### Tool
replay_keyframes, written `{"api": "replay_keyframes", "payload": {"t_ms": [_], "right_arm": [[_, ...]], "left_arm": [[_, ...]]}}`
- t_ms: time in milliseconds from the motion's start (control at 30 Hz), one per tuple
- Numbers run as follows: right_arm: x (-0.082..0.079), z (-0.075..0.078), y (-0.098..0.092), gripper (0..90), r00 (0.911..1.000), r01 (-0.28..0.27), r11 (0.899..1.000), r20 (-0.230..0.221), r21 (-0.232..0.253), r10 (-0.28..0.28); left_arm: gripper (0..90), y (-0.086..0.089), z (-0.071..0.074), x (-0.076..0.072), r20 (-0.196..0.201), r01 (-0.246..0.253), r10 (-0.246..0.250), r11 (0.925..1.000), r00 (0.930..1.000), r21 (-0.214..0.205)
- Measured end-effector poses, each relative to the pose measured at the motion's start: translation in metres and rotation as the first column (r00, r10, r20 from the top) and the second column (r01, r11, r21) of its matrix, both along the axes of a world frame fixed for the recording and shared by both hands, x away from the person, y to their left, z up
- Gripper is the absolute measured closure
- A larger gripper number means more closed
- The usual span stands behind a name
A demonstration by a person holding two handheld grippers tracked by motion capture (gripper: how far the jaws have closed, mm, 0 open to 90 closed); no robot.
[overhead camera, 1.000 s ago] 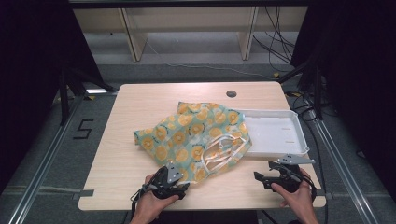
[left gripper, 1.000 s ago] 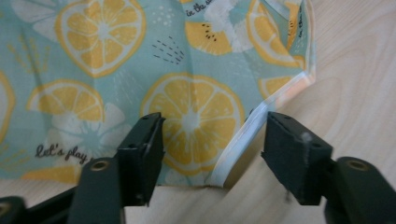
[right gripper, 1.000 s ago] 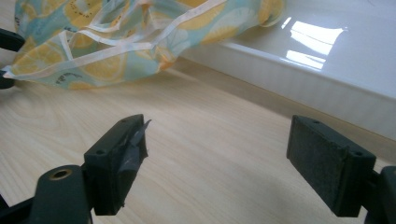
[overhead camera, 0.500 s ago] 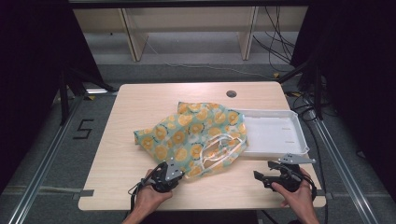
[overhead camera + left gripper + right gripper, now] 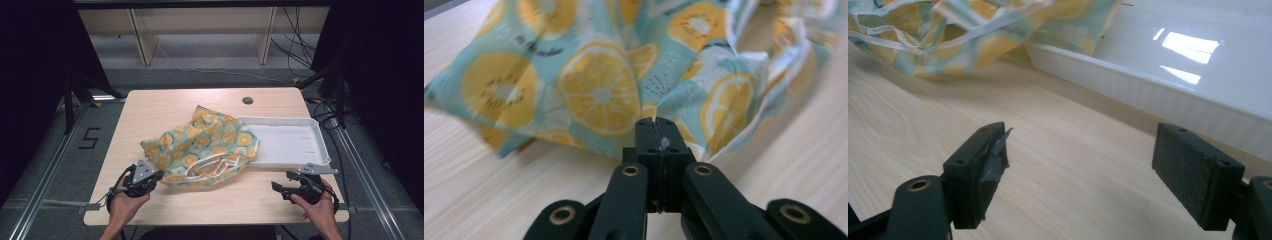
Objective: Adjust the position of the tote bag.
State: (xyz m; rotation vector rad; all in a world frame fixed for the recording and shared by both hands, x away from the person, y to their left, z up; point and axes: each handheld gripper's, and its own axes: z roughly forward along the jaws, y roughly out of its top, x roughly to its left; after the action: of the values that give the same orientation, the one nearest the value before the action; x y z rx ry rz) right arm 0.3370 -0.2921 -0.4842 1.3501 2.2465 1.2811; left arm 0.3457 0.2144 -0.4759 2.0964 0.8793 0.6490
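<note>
High view, left claw (image 5: 159, 174) clamped on cloth (image 5: 200, 145) edge, right claw (image 5: 276, 187) agape.

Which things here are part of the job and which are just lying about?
In the job:
- lemon-print cloth, pinched at its near edge
- left gripper, jaws shut on the cloth
- right gripper, jaws open, holding nothing

Lying about:
- white tray, the cloth's far side draped over its edge
- round hole in the table top

A crumpled teal cloth bag (image 5: 202, 147) printed with orange slices lies mid-table, white handles (image 5: 215, 167) loose on its near side, its far right edge draped over a white tray's (image 5: 290, 145) rim.
</note>
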Motion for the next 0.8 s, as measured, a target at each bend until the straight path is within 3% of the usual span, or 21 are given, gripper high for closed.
{"api": "replay_keyframes", "payload": {"t_ms": [67, 100, 133, 167, 267, 300, 333, 400, 433, 533, 567, 667, 700, 733, 800], "right_arm": [[0.006, 0.001, -0.001, 24.5, 0.9992, -0.029, 1.0, 0.027, -0.008, 0.029], [0.006, 0.004, 0.002, 24.9, 0.9998, -0.017, 1.0, 0.003, 0.01, 0.017], [0.01, 0.006, 0.001, 25.1, 0.9994, -0.028, 1.0, 0.019, 0.006, 0.028], [0.018, 0.009, 0.002, 25.1, 0.9979, -0.04, 0.999, 0.051, 0.028, 0.039], [0.028, 0.017, 0.005, 25.1, 0.9985, -0.025, 0.999, 0.05, 0.047, 0.023], [0.042, 0.025, 0.008, 25.1, 0.9957, -0.035, 0.998, 0.088, 0.048, 0.03], [0.045, 0.028, 0.012, 25.1, 0.9973, -0.026, 0.997, 0.07, 0.077, 0.021], [0.053, 0.034, 0.015, 25.3, 0.9963, -0.037, 0.998, 0.08, 0.06, 0.032], [0.065, 0.04, 0.022, 25.9, 0.9977, -0.03, 0.998, 0.063, 0.063, 0.026], [0.084, 0.04, 0.029, 27.5, 0.9949, -0.054, 0.997, 0.087, 0.046, 0.05], [0.088, 0.04, 0.032, 28.3, 0.997, -0.057, 0.998, 0.054, 0.037, 0.055], [0.098, 0.035, 0.04, 33.1, 0.9963, -0.075, 0.997, 0.045, 0.025, 0.074], [0.106, 0.03, 0.046, 33.7, 0.9946, -0.103, 0.994, 0.018, 0.028, 0.102], [0.108, 0.03, 0.05, 33.9, 0.9955, -0.092, 0.995, -0.021, 0.038, 0.093], [0.12, 0.027, 0.054, 40.9, 0.993, -0.118, 0.992, -0.007, 0.04, 0.118]], "left_arm": [[89.7, 0.005, -0.002, 0.0, -0.008, -0.019, 0.019, 0.9998, 0.9998, -0.001], [89.7, 0.004, -0.003, 0.0, -0.016, -0.039, 0.038, 0.999, 0.9991, -0.021], [89.7, 0.008, -0.002, 0.002, -0.003, -0.001, 0.001, 0.9996, 1.0, 0.027], [89.7, 0.008, -0.003, 0.0, -0.017, -0.014, 0.014, 0.9999, 0.9998, 0.007], [89.7, 0.007, -0.004, 0.001, -0.014, -0.013, 0.013, 0.9999, 0.9998, 0.0], [89.7, 0.008, -0.003, 0.002, -0.015, -0.013, 0.013, 0.9999, 0.9998, 0.001], [89.7, 0.008, -0.003, 0.002, -0.015, -0.013, 0.013, 0.9999, 0.9998, 0.001], [89.7, 0.01, -0.003, 0.002, -0.004, -0.015, 0.015, 0.9999, 0.9999, 0.007], [89.7, 0.012, -0.003, 0.003, -0.018, -0.007, 0.007, 0.9999, 0.9998, 0.012], [89.7, 0.012, -0.004, 0.003, -0.018, -0.018, 0.017, 0.9998, 0.9997, -0.011], [89.7, 0.013, -0.004, 0.003, -0.022, -0.019, 0.019, 0.9997, 0.9996, -0.013], [89.6, 0.012, -0.004, 0.002, -0.037, -0.031, 0.03, 0.9992, 0.9989, -0.026], [89.6, 0.012, -0.004, 0.001, -0.041, -0.037, 0.036, 0.9987, 0.9985, -0.034], [89.5, 0.013, -0.004, 0.002, -0.035, -0.024, 0.023, 0.9995, 0.9991, -0.019], [89.5, 0.012, -0.004, 0.001, -0.043, -0.036, 0.035, 0.999, 0.9985, -0.028]]}}
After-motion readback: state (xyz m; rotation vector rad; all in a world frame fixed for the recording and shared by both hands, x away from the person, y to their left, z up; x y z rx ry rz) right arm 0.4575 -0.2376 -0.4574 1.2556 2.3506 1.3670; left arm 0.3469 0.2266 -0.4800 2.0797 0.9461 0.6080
